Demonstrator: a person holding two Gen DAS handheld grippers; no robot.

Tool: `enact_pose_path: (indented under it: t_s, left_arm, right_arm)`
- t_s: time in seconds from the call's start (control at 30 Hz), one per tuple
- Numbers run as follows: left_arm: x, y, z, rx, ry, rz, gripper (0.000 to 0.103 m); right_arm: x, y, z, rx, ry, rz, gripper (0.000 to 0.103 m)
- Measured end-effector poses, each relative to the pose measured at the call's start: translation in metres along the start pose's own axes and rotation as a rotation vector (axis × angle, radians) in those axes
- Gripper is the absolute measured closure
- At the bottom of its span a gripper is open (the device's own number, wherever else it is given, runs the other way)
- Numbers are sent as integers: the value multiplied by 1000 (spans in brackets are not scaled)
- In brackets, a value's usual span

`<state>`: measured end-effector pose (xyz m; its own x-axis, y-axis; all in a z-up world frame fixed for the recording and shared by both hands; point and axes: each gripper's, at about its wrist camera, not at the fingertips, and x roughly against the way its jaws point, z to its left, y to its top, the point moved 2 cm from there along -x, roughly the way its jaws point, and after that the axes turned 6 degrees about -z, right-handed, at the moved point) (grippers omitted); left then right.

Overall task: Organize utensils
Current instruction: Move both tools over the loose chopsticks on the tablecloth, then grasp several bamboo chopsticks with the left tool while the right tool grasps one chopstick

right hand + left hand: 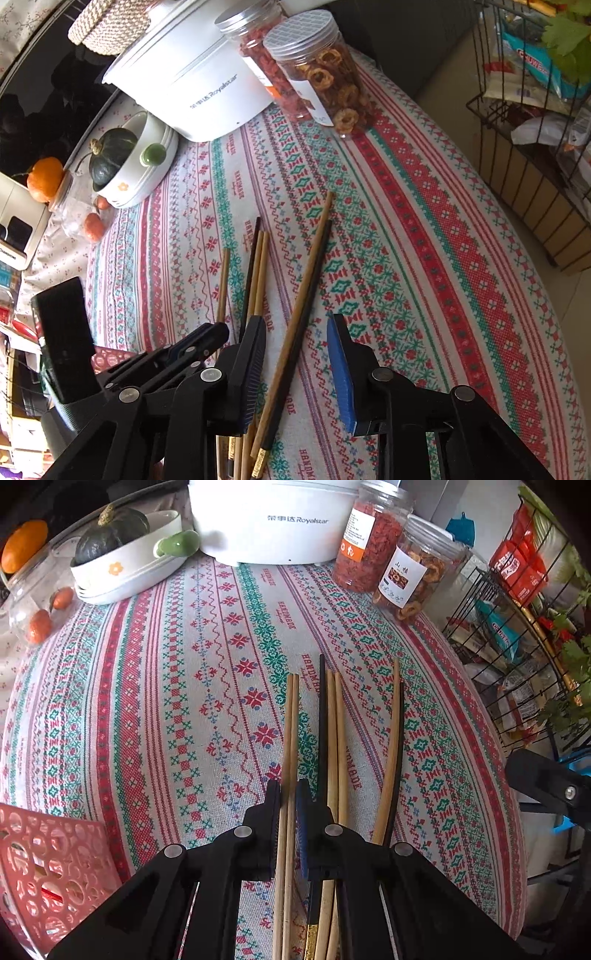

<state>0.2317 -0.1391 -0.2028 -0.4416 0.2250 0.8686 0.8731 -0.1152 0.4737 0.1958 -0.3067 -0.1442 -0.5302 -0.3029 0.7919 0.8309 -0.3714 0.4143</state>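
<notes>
Several chopsticks lie on the patterned tablecloth [147, 701]. My left gripper [289, 794] is shut on a pair of light wooden chopsticks [290, 738] that point away from me. Beside them lie a black chopstick with two wooden ones [334, 731], and farther right a wooden and a black one [393, 746]. In the right wrist view, my right gripper [297, 325] is open, its jaws either side of the wooden-and-black pair [303, 295]. The left gripper [207, 336] shows at its left on the wooden pair [223, 280].
A red perforated basket [48, 871] sits at the near left. At the back stand a white Royalstar cooker [273, 520], two clear jars of dried food [399, 557], a white dish with a green squash [122, 554] and a glass jar [33, 602]. A wire rack [524, 627] stands right.
</notes>
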Motion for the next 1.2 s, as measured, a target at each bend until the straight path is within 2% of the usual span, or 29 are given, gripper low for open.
enact_pose_path:
  t_s: [0.07,0.17,0.3,0.47,0.73,0.83,0.93,1.07,1.1,1.13,1.2]
  left_arm:
    - [19,-3,7,24,-40,-57,94]
    - [56,-8,3,27,-101,-188,94]
    - [105,-19,12,50,-184,-337,94]
    - [160,-23,29,74,-242,-462,94]
    - [223,-39,66,75,-254,-535,94]
    - [231,-46,81,103,-266,-562,94]
    - [226,-52,91,137,-292,-546,94]
    - [229,-52,93,148,-315,-556,94]
    - [232,-53,94,147,-317,-566,94]
    - [234,-52,94,144,-315,-574,94]
    - [235,-53,95,140,-313,-580,94]
  right_arm:
    - [-5,0,3,15,-2,8,74]
    - [-14,1,3,17,-2,22,76]
    - [-33,0,8,15,56,73,80]
    - [-59,-7,30,102,63,118,85]
    - [-91,-13,42,185,-33,161,85]
    - [-98,-18,50,226,-55,184,85]
    - [-100,-22,58,281,-77,170,87]
    - [-99,-25,54,260,-52,192,91]
    - [-97,-25,52,242,-41,202,96]
    - [-94,-25,52,231,-32,200,98]
    - [-92,-26,52,226,-16,198,98]
